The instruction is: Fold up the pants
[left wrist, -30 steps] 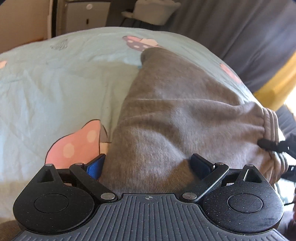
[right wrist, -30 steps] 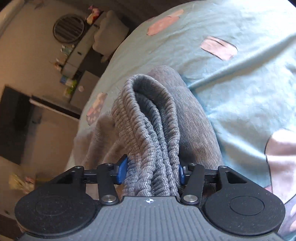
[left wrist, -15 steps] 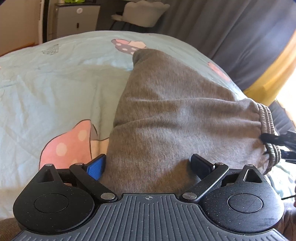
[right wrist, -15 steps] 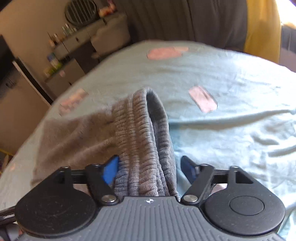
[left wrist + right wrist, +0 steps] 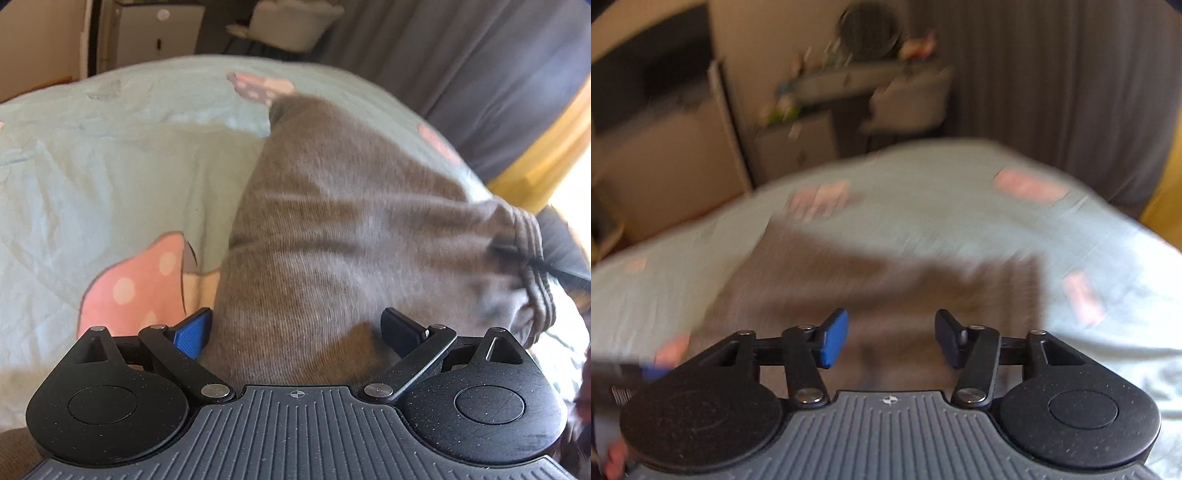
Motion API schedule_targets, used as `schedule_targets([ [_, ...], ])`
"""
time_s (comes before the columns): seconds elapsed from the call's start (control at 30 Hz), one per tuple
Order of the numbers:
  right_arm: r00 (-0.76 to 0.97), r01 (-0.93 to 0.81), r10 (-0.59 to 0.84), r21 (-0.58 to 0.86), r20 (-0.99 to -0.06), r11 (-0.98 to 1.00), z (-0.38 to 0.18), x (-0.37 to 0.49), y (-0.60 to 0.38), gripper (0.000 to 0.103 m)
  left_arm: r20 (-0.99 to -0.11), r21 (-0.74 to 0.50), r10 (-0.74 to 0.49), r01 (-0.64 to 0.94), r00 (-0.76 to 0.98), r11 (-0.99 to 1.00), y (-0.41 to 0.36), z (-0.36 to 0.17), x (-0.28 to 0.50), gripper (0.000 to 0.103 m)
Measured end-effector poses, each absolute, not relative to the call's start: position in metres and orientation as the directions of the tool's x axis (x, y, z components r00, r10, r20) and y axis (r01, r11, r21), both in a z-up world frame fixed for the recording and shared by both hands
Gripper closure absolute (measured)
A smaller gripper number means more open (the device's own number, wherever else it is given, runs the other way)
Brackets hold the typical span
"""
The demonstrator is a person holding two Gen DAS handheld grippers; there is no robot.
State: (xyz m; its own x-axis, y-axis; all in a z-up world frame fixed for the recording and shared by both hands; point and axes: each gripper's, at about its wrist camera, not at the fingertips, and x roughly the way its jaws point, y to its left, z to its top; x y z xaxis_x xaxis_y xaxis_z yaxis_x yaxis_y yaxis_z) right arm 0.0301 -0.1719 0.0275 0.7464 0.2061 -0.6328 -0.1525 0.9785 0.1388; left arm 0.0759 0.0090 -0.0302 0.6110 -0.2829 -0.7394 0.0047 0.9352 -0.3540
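Grey pants (image 5: 343, 236) lying on bed w/ light blue sheet (image 5: 110, 177), left tongs (image 5: 295, 332) clamped on bunched pants fabric, right tongs (image 5: 891, 338) above pants, closing w/ nothing betw. pads, waistband (image 5: 535, 258) at right, view blurred

My left camera sits low and close over the grey pants (image 5: 351, 229), looking down along them across the bed (image 5: 110, 166). My right camera looks from higher, over the same pants (image 5: 886, 280) toward the dresser (image 5: 827, 107).
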Motion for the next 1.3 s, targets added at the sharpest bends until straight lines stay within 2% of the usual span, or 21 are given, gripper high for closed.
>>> schedule_targets([
  [0.1,0.658,-0.191,0.239,0.149,-0.715,0.97,0.009,0.013,-0.152,0.052,-0.685,-0.387,-0.27,-0.022,0.677,0.922,0.019,-0.024,0.069,0.003],
  [0.23,0.651,-0.218,0.236,0.12,-0.721,0.969,0.0,-0.021,-0.143,0.053,-0.701,-0.407,-0.287,-0.037,0.653,0.913,0.022,-0.028,0.077,0.003],
  [0.37,0.639,-0.179,0.261,0.191,-0.723,0.965,0.002,-0.025,-0.156,0.052,-0.716,-0.39,-0.31,0.01,0.625,0.921,0.014,-0.029,0.079,0.003],
  [0.4,0.639,-0.167,0.269,0.212,-0.72,0.963,0.0,-0.026,-0.161,0.051,-0.719,-0.386,-0.311,0.015,0.622,0.922,0.014,-0.029,0.078,0.003],
  [0.53,0.658,-0.163,0.324,0.292,-0.679,0.943,-0.005,-0.032,-0.171,0.035,-0.731,-0.392,-0.326,0.021,0.599,0.92,0.014,-0.026,0.071,0.003],
  [0.73,0.674,-0.123,0.375,0.404,-0.636,0.907,-0.009,-0.033,-0.186,0.034,-0.771,-0.273,-0.279,0.099,0.573,0.957,-0.003,-0.02,0.052,0.003],
  [0.93,0.681,-0.125,0.373,0.402,-0.63,0.907,-0.007,-0.03,-0.184,0.033,-0.804,-0.259,-0.305,0.161,0.51,0.952,-0.013,-0.025,0.05,0.003],
  [1.1,0.681,-0.12,0.384,0.421,-0.624,0.899,-0.007,-0.028,-0.184,0.033,-0.863,-0.135,-0.164,0.094,0.479,0.986,-0.023,-0.039,0.059,0.003],
  [1.3,0.681,-0.13,0.381,0.409,-0.626,0.903,-0.007,-0.029,-0.18,0.031,-0.848,-0.157,-0.141,0.012,0.51,0.987,-0.013,-0.04,0.064,0.004],
])
